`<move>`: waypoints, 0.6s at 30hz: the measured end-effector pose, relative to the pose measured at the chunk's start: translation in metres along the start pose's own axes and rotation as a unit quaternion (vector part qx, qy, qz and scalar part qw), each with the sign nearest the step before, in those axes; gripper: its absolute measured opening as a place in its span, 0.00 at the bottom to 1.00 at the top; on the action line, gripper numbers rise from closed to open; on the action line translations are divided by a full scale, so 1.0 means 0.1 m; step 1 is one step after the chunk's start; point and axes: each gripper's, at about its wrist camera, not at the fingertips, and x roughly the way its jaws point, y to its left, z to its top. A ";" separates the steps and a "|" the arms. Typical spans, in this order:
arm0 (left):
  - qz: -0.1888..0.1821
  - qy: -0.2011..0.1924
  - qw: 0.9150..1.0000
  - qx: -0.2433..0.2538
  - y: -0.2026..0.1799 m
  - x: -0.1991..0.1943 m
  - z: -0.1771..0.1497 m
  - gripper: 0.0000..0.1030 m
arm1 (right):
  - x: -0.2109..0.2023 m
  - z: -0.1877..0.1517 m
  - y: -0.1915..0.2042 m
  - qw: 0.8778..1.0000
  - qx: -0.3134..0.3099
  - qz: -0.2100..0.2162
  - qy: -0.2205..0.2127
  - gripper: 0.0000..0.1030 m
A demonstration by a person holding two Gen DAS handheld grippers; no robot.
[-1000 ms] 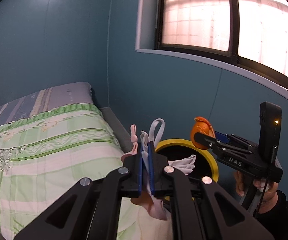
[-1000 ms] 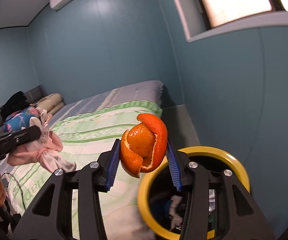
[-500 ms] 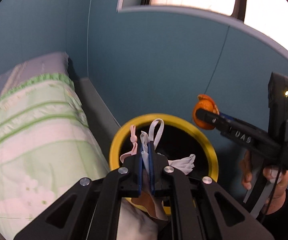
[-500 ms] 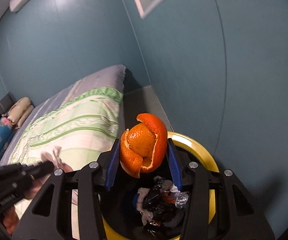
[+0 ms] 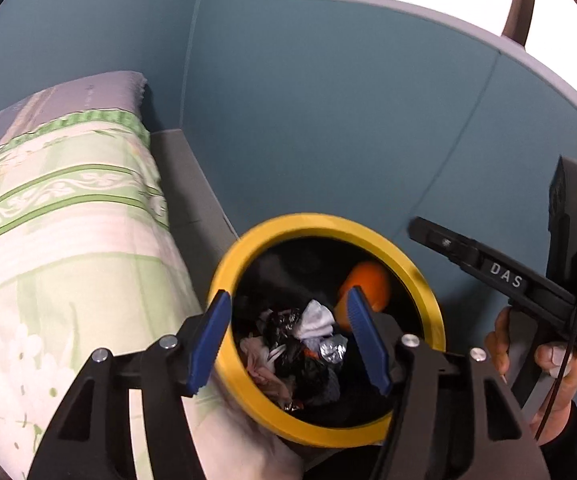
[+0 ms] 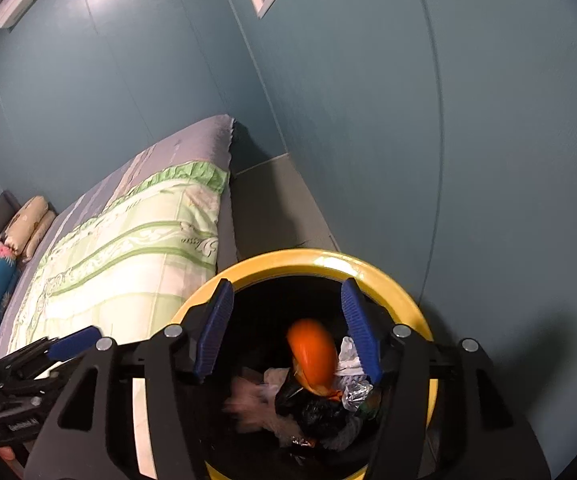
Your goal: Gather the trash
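Hovering over the yellow-rimmed bin (image 5: 416, 276) beside the bed (image 5: 60, 248), the left gripper (image 5: 288, 340) and right gripper (image 6: 288, 328) have both just opened, jaws parted and empty, while the orange peel (image 6: 312, 352) and pink cloth (image 6: 248, 400) lie blurred inside among trash.

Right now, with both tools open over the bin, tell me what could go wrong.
1. The orange peel looks blurred as if still dropping; it could bounce off the heaped trash instead of settling.
2. Both the left tool and right tool, jaws just opened and empty, crowd the yellow bin; they might knock its rim or each other.
3. The bin sits tight against the bed, so anything spilling could land on the cover.
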 end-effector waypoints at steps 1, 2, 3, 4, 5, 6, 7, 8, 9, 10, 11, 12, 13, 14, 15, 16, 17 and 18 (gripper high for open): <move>0.000 -0.003 1.000 -0.006 0.05 -0.05 0.01 0.56 | -0.03 0.01 0.00 1.000 0.000 0.000 -0.002 0.52; 0.001 -0.009 1.000 -0.013 0.11 -0.12 0.01 0.56 | -0.05 0.02 0.01 1.000 0.002 -0.002 -0.004 0.52; 0.003 -0.015 1.000 -0.017 0.17 -0.19 0.03 0.56 | -0.08 0.03 0.02 1.000 0.003 -0.003 -0.007 0.52; 0.008 -0.021 1.000 -0.020 0.22 -0.27 0.03 0.56 | -0.12 0.03 0.05 1.000 0.001 -0.003 -0.010 0.52; 0.013 -0.030 0.999 -0.023 0.28 -0.36 0.02 0.56 | -0.14 0.03 0.07 1.000 0.000 -0.003 -0.012 0.52; 0.017 -0.035 0.999 -0.027 0.35 -0.44 0.02 0.56 | -0.16 0.04 0.11 1.000 0.000 -0.002 -0.014 0.52; 0.022 -0.041 0.998 -0.034 0.43 -0.55 0.00 0.56 | -0.19 0.03 0.16 1.000 -0.003 -0.001 -0.016 0.52; 0.028 -0.046 0.998 -0.040 0.54 -0.61 -0.02 0.56 | -0.20 0.03 0.21 1.000 -0.006 0.000 -0.017 0.52; 0.036 -0.052 0.997 -0.047 0.63 -0.71 -0.05 0.56 | -0.23 0.01 0.25 1.000 -0.010 0.002 -0.018 0.52; 0.043 -0.055 0.996 -0.052 0.71 -0.80 -0.09 0.56 | -0.26 -0.03 0.35 1.000 -0.016 0.006 -0.017 0.52; 0.053 -0.061 0.995 -0.057 0.80 -0.92 -0.14 0.56 | -0.30 -0.06 0.39 1.000 -0.021 0.010 -0.015 0.52; 0.067 -0.067 0.994 -0.061 0.90 -1.04 -0.21 0.56 | -0.32 -0.11 0.51 0.999 -0.030 0.018 -0.012 0.52; 0.082 -0.071 0.992 -0.065 0.99 -1.13 -0.26 0.56 | -0.35 -0.14 0.62 0.999 -0.040 0.022 -0.010 0.52; 0.094 -0.076 0.990 -0.071 1.09 -1.25 -0.34 0.56 | -0.37 -0.18 0.72 0.998 -0.049 0.026 -0.008 0.54; 0.106 -0.080 0.988 -0.078 1.19 -1.36 -0.41 0.57 | -0.39 -0.23 0.83 0.998 -0.057 0.030 -0.006 0.59; 0.123 -0.082 0.985 -0.087 1.28 -1.50 -0.49 0.59 | -0.42 -0.28 0.97 0.997 -0.066 0.040 -0.003 0.61; 0.142 -0.083 0.982 -0.096 1.37 -1.61 -0.56 0.60 | -0.45 -0.33 1.10 0.996 -0.076 0.049 -0.001 0.63; 0.154 -0.086 0.979 -0.103 1.44 -1.72 -0.63 0.61 | -0.49 -0.37 1.22 0.995 -0.086 0.053 0.000 0.64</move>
